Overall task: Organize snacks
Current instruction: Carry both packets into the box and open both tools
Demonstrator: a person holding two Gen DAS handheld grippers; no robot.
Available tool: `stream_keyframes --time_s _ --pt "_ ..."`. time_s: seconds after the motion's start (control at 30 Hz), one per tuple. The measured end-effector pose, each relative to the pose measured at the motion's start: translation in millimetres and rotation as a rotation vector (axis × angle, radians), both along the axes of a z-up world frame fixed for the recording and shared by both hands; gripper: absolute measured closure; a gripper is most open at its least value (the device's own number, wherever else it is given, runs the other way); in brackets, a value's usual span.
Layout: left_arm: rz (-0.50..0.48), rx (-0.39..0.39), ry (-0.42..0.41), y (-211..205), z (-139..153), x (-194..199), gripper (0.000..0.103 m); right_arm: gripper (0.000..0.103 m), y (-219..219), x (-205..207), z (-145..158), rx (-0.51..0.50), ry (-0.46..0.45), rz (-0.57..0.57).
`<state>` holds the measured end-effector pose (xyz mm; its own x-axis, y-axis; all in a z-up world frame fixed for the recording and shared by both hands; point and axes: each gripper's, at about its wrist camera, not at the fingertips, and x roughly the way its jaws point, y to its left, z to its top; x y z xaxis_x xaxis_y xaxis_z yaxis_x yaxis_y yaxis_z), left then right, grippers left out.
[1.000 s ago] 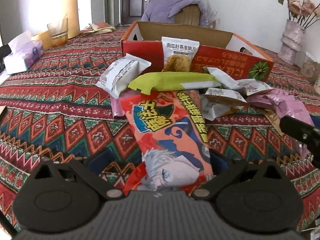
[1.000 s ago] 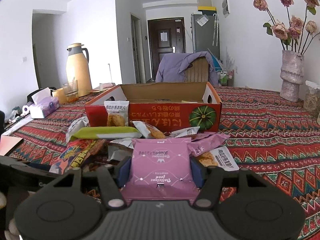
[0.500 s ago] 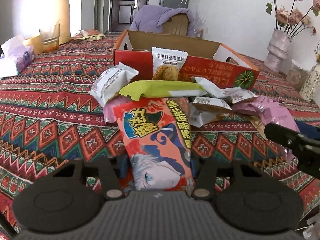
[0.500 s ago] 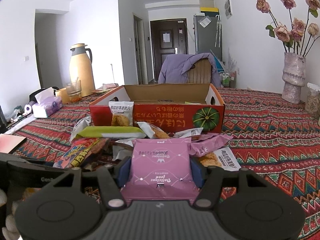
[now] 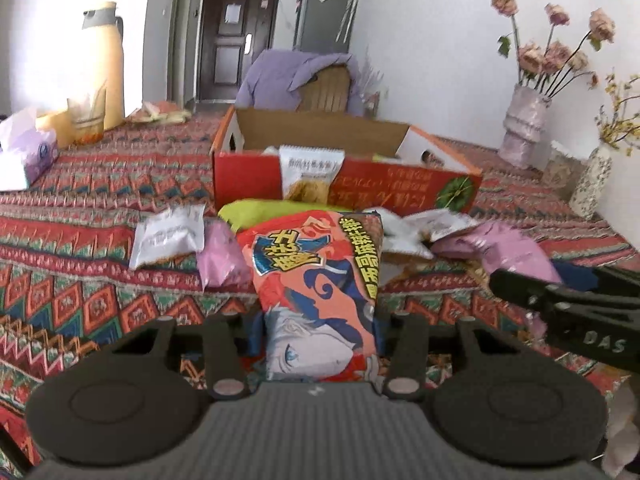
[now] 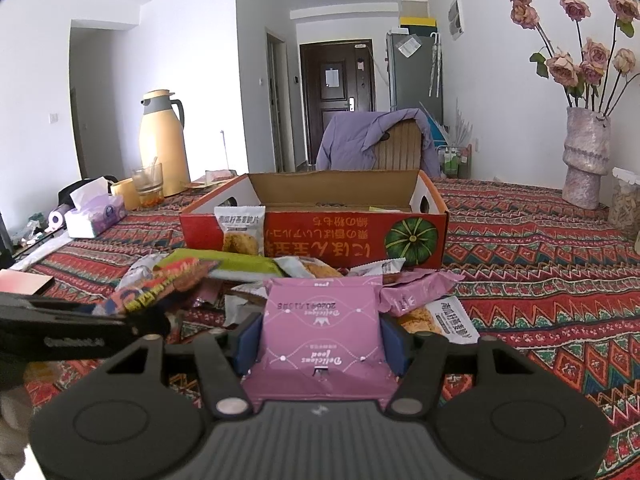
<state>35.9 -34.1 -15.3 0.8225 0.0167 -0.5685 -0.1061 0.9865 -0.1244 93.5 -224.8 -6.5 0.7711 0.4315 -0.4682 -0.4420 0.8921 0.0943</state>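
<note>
Between the left tongs (image 5: 318, 344), whose jaws have just been closing, an orange cartoon snack bag (image 5: 316, 288) is clamped by its near end so it can be lifted. The right tongs (image 6: 320, 342) are shut on a pink packet (image 6: 322, 332). Beyond, loose snacks (image 6: 256, 266) are heaped on the surface (image 6: 540, 264) beside the red box (image 6: 344, 236), judged the destination.
</note>
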Motion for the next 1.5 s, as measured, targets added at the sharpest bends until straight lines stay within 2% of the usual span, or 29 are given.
stream_keyframes --time_s 0.47,0.9,1.23,1.5 --pt "-0.026 0.026 -0.137 -0.3 41.7 -5.1 0.056 0.042 -0.3 -1.3 13.9 0.035 -0.047 -0.004" --pt "-0.044 0.029 -0.226 -1.4 68.1 15.1 0.056 0.042 0.3 16.8 40.9 0.075 -0.128 -0.018" --pt "-0.029 0.039 -0.268 -2.4 83.5 55.5 0.056 0.042 5.4 55.9 60.1 0.106 -0.177 -0.039" --pt "0.008 0.023 -0.249 11.9 93.4 110.7 0.056 0.042 14.8 117.5 75.9 0.125 -0.171 -0.077"
